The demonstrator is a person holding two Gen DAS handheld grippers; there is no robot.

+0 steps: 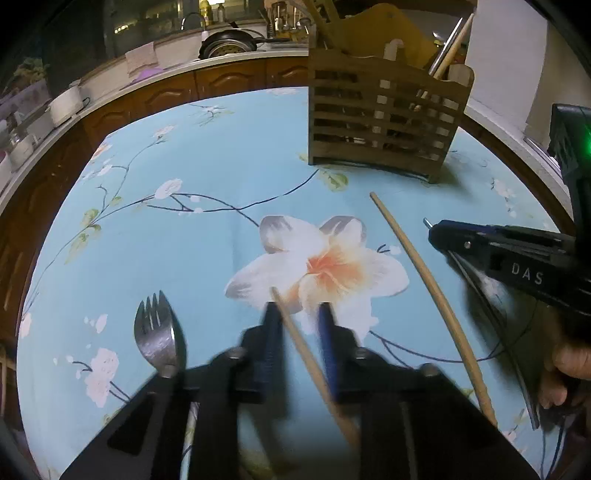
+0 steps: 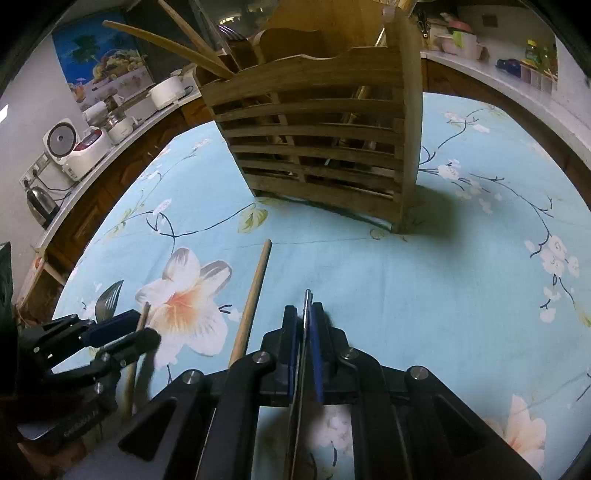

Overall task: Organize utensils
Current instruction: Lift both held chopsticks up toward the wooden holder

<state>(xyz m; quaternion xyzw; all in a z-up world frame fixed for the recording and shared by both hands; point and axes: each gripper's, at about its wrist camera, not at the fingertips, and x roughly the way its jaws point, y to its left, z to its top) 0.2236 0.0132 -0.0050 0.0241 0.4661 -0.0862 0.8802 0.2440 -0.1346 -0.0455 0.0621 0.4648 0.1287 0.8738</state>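
Home kitchen. Evidence: a long pale counter (image 2: pixel 122 122) over brown panelled cabinet doors (image 1: pixel 225 79), carrying a white rice cooker (image 2: pixel 61 142), a steel kettle (image 2: pixel 40 203) and a white pot (image 2: pixel 168 90); farther along, a sink tap (image 1: pixel 192 18) with a dark pan (image 1: pixel 231 40) beside it. In front stands a bench under a blue flowered tablecloth (image 2: pixel 424 280), bearing a slatted wooden utensil holder (image 2: pixel 317 147); a fruit poster (image 2: pixel 99 62) hangs on the wall.

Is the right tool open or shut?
Shut: the right tool has both fingers pressed against a thin flat metal utensil.
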